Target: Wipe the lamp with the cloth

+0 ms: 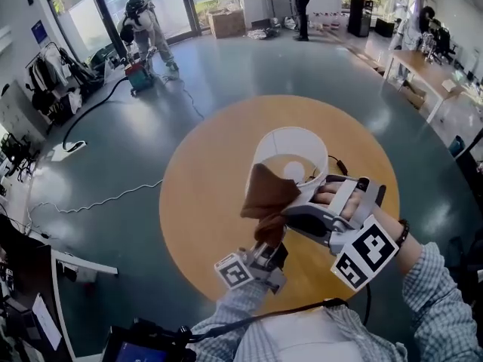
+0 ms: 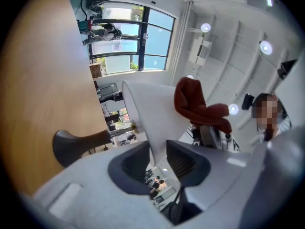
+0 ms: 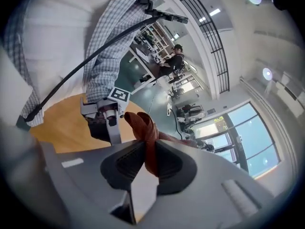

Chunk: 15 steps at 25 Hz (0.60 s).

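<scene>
Closest to me, the right gripper (image 3: 148, 159) has its jaws drawn narrow, pinching a fold of the brown cloth (image 1: 268, 194). The loose end of the cloth drapes over the near edge of the lamp (image 1: 290, 145). Just beside it, the left gripper (image 2: 159, 154) comes up from below with its jaws set narrow on the thin white wall of the shade (image 2: 143, 113), steadying it.

The lamp stands near the middle of the round wooden table (image 1: 204, 202), with its dark base (image 2: 71, 144) resting on the wood. Further off, 2 people are on the grey floor (image 1: 113, 149) by the windows.

I judge the wiping to be under way. The cloth is in hand and touches the shade's near side. I cannot tell how much of the shade is cleaned, because no dust or streaks show. The far side of the shade and the base look like what is left.
</scene>
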Each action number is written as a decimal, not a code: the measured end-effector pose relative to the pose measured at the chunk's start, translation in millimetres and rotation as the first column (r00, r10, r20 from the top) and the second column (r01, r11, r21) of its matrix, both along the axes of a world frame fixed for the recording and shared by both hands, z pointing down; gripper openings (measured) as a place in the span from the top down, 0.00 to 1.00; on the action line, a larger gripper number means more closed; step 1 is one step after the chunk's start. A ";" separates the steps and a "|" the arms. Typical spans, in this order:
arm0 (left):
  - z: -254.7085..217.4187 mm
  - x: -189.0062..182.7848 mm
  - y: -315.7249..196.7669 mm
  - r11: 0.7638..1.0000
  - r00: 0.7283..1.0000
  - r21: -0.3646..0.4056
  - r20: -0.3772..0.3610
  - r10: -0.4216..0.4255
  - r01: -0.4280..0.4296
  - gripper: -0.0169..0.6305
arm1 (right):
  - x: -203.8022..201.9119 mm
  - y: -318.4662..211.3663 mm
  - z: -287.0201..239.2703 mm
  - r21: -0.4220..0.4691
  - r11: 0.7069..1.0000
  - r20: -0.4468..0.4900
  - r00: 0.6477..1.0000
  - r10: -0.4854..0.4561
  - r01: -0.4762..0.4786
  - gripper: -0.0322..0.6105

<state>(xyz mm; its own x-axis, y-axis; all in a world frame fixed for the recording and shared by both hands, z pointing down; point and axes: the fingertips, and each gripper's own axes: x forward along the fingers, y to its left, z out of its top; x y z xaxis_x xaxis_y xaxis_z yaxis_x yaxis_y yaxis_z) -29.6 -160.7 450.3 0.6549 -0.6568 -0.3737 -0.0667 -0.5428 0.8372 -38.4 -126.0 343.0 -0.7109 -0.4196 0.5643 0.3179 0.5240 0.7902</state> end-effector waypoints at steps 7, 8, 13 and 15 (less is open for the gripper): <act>-1.7 -1.2 0.1 1.000 1.000 0.003 0.009 0.006 -0.006 0.81 | 41.4 -3.1 2.8 -0.114 0.973 0.148 0.966 0.214 -0.199 0.85; -2.4 -1.3 0.4 1.000 1.000 0.004 0.009 0.007 -0.007 0.81 | 47.4 -4.6 1.0 -0.131 0.965 0.172 0.953 0.248 -0.228 0.85; -3.9 -0.3 1.9 1.000 1.000 -0.014 -0.019 0.012 -0.013 0.81 | 86.7 -19.3 0.0 -0.223 0.905 0.264 0.871 0.414 -0.362 0.85; -2.5 0.1 2.5 0.999 1.000 -0.026 -0.023 0.020 -0.021 0.81 | 100.8 -25.3 4.0 -0.281 0.875 0.301 0.829 0.470 -0.394 0.85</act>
